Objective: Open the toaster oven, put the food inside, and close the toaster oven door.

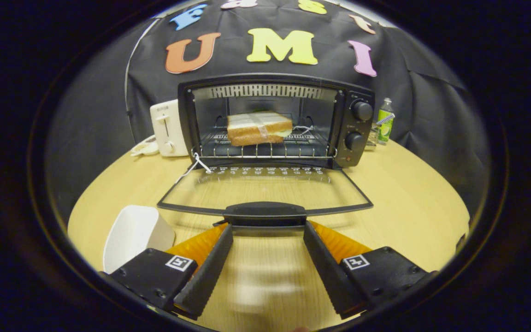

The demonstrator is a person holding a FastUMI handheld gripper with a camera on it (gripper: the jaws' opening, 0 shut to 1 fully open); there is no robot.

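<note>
Pale wooden table [408, 193] before black cloth wall [431, 101]

A black toaster oven [274, 121] stands at the far edge of a wooden table [408, 203], its mouth wide open. Its glass door [265, 189] lies folded down flat toward the gripper [268, 233], covering the table just before the oven. The door's handle [265, 212] sits right at the tips of the parted jaws. Inside, a sandwich [258, 128] fills the middle of the wire rack [265, 148], with bare rack on each side. A white tub [134, 235] lies beside the left finger. Bare table stretches right of the door. A white toaster [168, 128] and a green bottle [385, 122] flank the oven.
</note>
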